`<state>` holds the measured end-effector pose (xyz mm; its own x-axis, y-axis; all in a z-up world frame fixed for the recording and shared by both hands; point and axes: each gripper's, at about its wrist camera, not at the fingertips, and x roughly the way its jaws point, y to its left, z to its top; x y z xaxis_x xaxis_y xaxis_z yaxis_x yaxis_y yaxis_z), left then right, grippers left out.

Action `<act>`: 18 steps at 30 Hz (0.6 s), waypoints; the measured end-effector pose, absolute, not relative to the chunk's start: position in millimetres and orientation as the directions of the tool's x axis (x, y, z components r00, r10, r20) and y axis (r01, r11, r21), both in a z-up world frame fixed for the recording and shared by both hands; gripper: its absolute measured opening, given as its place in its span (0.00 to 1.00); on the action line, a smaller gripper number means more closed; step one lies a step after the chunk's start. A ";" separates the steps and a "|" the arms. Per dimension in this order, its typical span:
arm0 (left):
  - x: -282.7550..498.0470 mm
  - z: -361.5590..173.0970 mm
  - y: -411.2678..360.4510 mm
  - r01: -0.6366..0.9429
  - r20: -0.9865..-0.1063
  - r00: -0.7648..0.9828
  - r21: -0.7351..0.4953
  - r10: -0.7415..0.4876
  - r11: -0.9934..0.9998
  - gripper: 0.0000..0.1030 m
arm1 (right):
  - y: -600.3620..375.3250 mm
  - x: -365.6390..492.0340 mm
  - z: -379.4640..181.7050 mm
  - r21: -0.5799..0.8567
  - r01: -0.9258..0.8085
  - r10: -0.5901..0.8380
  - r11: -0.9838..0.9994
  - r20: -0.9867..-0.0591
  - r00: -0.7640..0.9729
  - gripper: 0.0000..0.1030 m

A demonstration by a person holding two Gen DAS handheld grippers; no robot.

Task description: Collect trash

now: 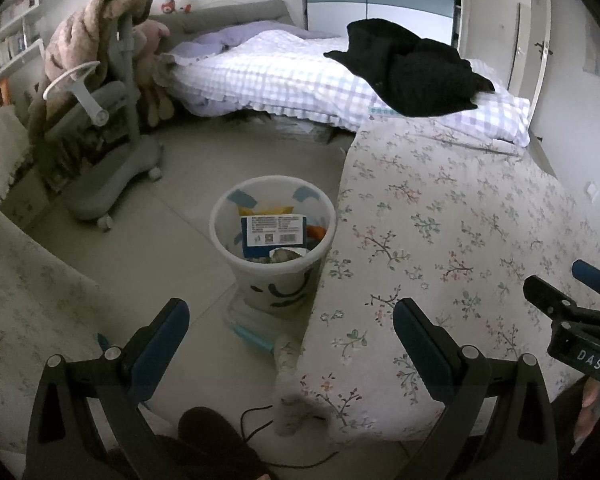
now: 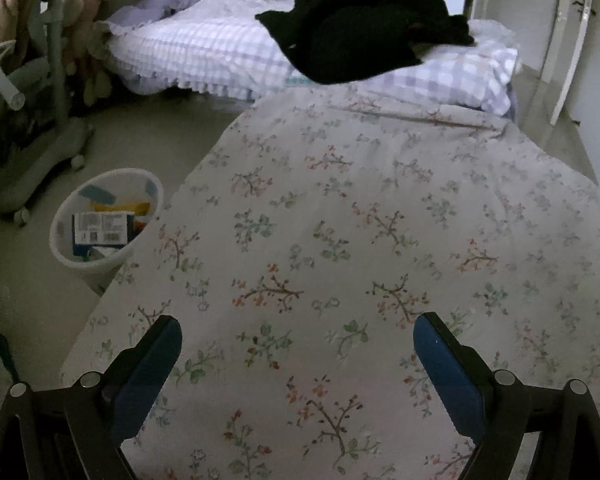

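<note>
A pale beige cloth printed with small brown twigs, green leaves and red-pink blossoms (image 2: 340,240) covers the near surface. Beside it stands a round white plastic waste bin (image 1: 236,264) with dark curved marks on its outer wall and light blue patches inside the rim. In it sits a blue and white cardboard box with a printed barcode label (image 1: 272,230), with yellow and orange showing around it. Behind lies a lilac and white checked bed quilt (image 1: 268,76), and on it a plain black heap of clothing (image 1: 412,72). A grey wheeled chair (image 1: 112,160) carries a brownish striped fuzzy blanket (image 1: 88,24). The gripper finger pads (image 2: 144,376) are dark blue on black frames.
</note>
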<state>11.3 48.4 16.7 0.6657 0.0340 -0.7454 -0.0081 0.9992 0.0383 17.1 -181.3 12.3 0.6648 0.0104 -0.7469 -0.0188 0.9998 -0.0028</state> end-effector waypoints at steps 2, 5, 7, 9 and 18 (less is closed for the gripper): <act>11.7 15.6 47.3 -0.006 -0.746 0.664 0.043 0.036 0.999 1.00 | -179.9 17.1 11.6 -0.001 -0.021 0.013 1.000 -0.749 0.663 0.94; 11.4 14.5 44.9 -0.006 -0.747 0.664 0.047 0.039 0.999 1.00 | -178.4 17.4 11.7 0.003 -0.023 0.018 1.000 -0.749 0.663 0.94; 11.4 14.3 44.9 -0.007 -0.746 0.664 0.047 0.040 0.999 1.00 | -177.7 17.8 12.1 0.006 -0.025 0.021 1.000 -0.748 0.663 0.94; 11.5 14.3 45.3 -0.008 -0.746 0.665 0.045 0.039 0.999 1.00 | -176.6 17.6 12.6 0.006 -0.027 0.022 1.000 -0.746 0.665 0.94; 11.2 15.3 45.2 -0.011 -0.743 0.668 0.043 0.039 0.999 1.00 | -174.9 18.2 12.9 0.008 -0.022 0.021 1.000 -0.747 0.665 0.94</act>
<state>11.2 45.2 15.3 0.6680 0.0393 -0.7431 -0.0108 0.9990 0.0432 18.2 -174.9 12.9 0.6648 0.0207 -0.7467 -0.0222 0.9997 0.0079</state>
